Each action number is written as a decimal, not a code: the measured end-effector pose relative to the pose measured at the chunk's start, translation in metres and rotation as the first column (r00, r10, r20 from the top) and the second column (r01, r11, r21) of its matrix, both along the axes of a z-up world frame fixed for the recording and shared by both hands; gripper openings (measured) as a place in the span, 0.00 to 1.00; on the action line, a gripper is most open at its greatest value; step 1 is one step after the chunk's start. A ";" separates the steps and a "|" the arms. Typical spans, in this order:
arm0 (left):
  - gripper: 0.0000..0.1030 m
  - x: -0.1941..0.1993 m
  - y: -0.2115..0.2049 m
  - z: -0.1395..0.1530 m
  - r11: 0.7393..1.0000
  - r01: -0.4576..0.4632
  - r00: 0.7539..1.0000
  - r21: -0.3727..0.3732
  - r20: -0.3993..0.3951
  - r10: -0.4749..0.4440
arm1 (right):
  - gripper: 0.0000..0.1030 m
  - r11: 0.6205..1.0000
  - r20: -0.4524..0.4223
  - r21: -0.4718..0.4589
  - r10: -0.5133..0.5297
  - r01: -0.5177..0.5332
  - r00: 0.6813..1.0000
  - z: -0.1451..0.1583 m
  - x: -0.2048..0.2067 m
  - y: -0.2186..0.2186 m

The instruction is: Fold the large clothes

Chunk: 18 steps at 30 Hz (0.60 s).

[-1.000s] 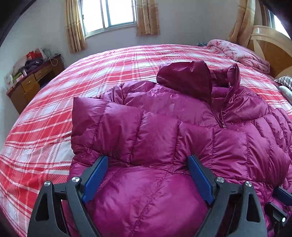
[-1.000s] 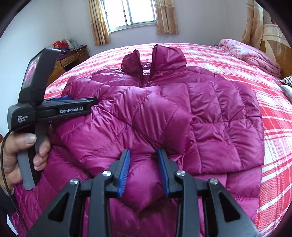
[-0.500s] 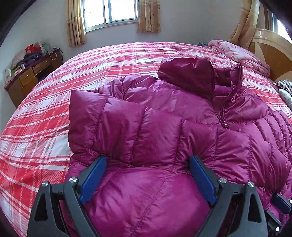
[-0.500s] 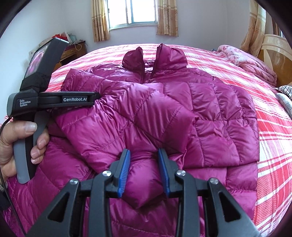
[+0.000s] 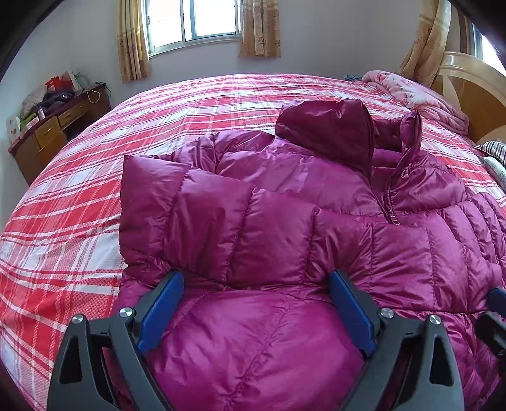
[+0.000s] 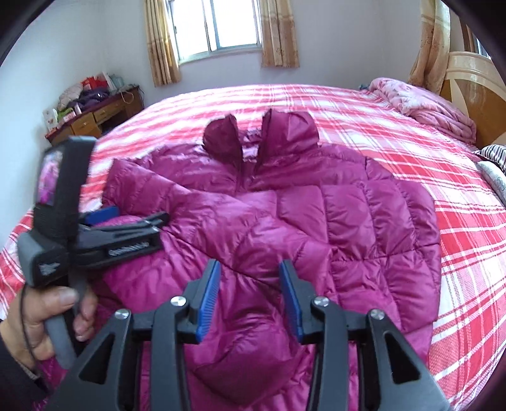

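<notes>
A magenta puffer jacket (image 5: 284,227) with a hood lies front-up on the red plaid bed (image 5: 79,196). Both sleeves are folded across its chest. My left gripper (image 5: 256,281) is wide open and empty, hovering low over the jacket's lower part near the folded sleeve. In the right wrist view the jacket (image 6: 316,221) fills the middle. My right gripper (image 6: 249,268) is open and empty above the jacket's hem. The left gripper (image 6: 107,215) shows there at the left, held by a hand.
A wooden desk (image 5: 47,132) with clutter stands at the far left by the wall. A pink quilt (image 5: 417,98) lies at the bed's far right near the wooden headboard (image 5: 468,79). A window with curtains (image 5: 193,22) is behind the bed.
Both grippers have drawn back and risen slightly from the jacket. The right gripper's jaws have opened a little wider. The jacket has not moved.
</notes>
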State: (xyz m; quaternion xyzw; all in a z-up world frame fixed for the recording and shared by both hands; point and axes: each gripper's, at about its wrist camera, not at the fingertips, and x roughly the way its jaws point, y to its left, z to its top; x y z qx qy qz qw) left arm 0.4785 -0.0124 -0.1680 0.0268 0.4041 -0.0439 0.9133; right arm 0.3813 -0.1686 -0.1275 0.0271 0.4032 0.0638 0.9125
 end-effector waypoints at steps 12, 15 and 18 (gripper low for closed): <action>0.91 0.000 0.001 0.000 1.000 0.001 1.000 0.000 0.003 -0.001 | 0.42 0.996 0.020 -0.094 0.005 -0.003 1.000 -0.018 -0.007 0.010; 0.91 0.000 0.000 0.000 1.000 0.001 1.000 -0.001 0.001 -0.001 | 0.42 0.995 0.021 -0.098 0.004 -0.002 1.000 -0.019 -0.007 0.011; 0.91 0.000 0.001 0.000 1.000 0.002 1.000 -0.012 -0.003 -0.002 | 0.43 0.996 0.021 -0.094 0.005 -0.003 1.000 -0.019 -0.006 0.010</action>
